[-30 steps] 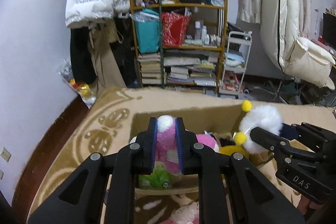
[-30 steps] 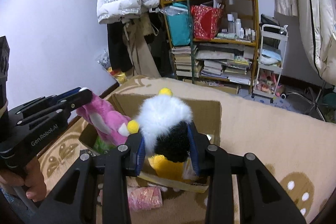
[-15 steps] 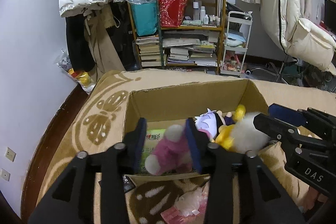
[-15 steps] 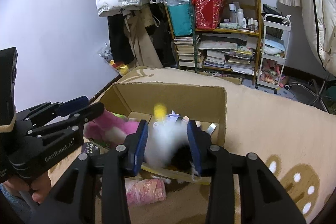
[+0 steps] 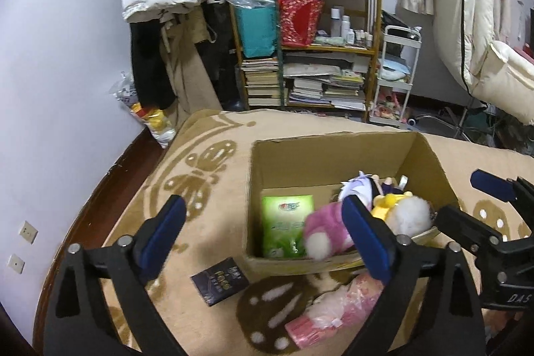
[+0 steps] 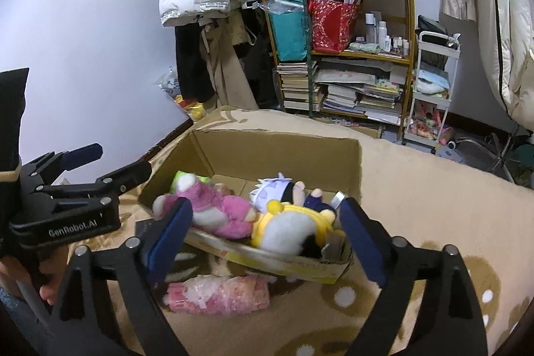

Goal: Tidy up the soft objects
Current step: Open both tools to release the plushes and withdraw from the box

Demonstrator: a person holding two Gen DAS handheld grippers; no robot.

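- The left gripper (image 5: 263, 231) is opening; a second ago its fingers were clamped on the pink plush toy (image 5: 325, 231). Nothing is pressed between the pads now.
- The pink plush toy is released into the cardboard box (image 5: 333, 155). It lies against the near wall, beside the green packet (image 5: 287, 224) on the box floor.
- The right gripper (image 6: 265, 227) is likewise opening; a second ago it held the white-and-yellow plush toy (image 6: 290, 231). The toy appears between the spread fingers in the right wrist view, but no pad presses on it.
- The white-and-yellow plush toy rests at the near right corner of the box, touching the pink plush toy. Behind both lies a small doll with pale hair (image 6: 272, 191).
- Both toys show motion blur, so they are judged to be still settling.
- Judgement: two soft objects are now stowed, and both grippers are free for the next pick.
- A pink wrapped bundle (image 6: 218, 294) remains on the beige patterned blanket (image 6: 417, 189) just outside the near wall of the box. It is judged the likely next item.
- A dark card packet (image 5: 220, 281) also lies on the blanket near the box; whether it belongs to the task cannot be told.
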